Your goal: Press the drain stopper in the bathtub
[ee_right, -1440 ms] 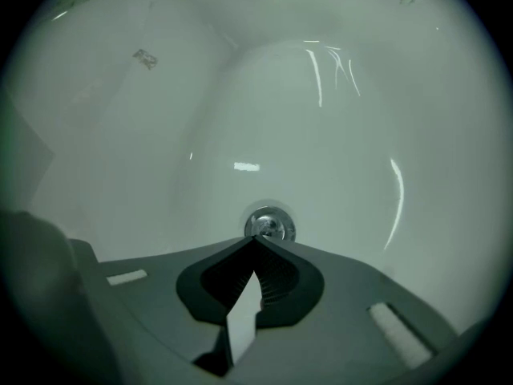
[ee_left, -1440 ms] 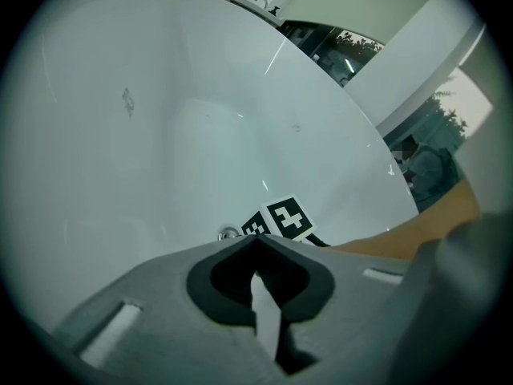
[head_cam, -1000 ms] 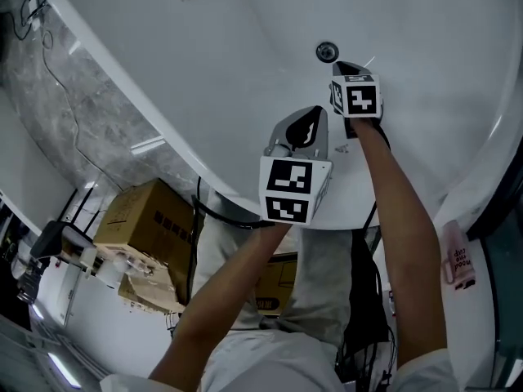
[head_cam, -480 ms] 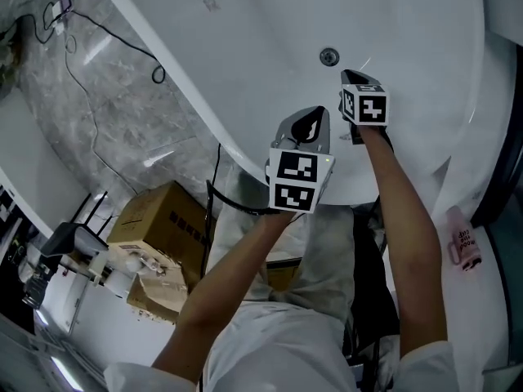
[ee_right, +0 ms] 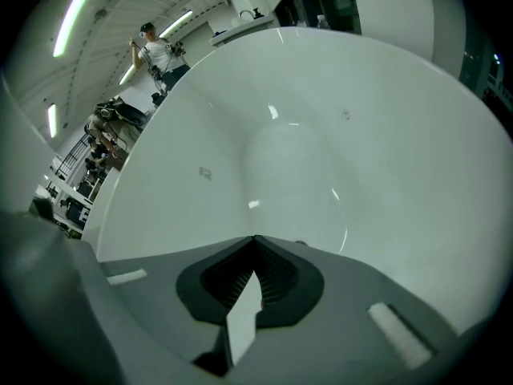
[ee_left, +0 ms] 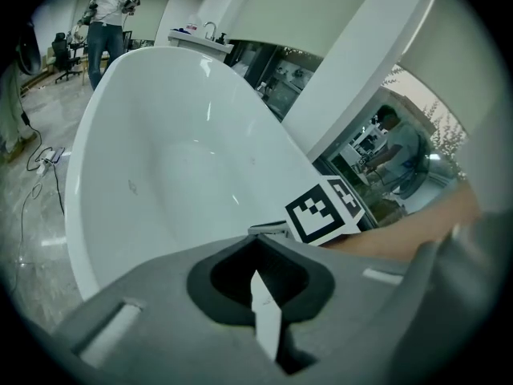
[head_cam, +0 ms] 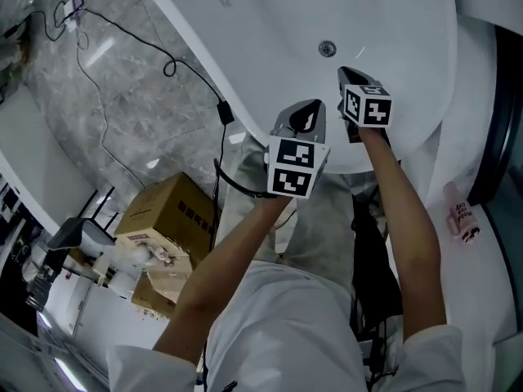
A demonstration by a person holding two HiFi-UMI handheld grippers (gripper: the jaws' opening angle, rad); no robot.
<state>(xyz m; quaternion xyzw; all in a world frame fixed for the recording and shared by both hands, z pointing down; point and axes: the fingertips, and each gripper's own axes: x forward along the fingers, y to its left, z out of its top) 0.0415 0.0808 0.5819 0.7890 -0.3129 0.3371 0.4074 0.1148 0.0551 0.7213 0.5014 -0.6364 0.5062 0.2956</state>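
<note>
Grey marble flooring runs beside a white bathtub, seen from over the shoulders of a person who reaches both bare arms across the tub's rim with a handheld gripper in each hand. The round metal drain stopper sits on the tub's curved floor just beyond the nose of the right gripper – near it, with a strip of white enamel showing between the two. The left gripper is held lower in the head view and to the left, its tip over the tub's near wall, well short of the stopper.

Both claws are closed. In the left gripper view the jaws of the left gripper meet in a point with nothing between them, and the marker cube of the other gripper shows just past them, the bare forearm trailing off to the right. In the right gripper view the right gripper likewise has its jaws pressed together and empty, aimed into the smooth basin of the bathtub.

A black cable loops over the marble, a cardboard box stands beside the person's legs, and a pink container lies on the ledge at right – while another person stands in the room beyond the far end of the tub.
</note>
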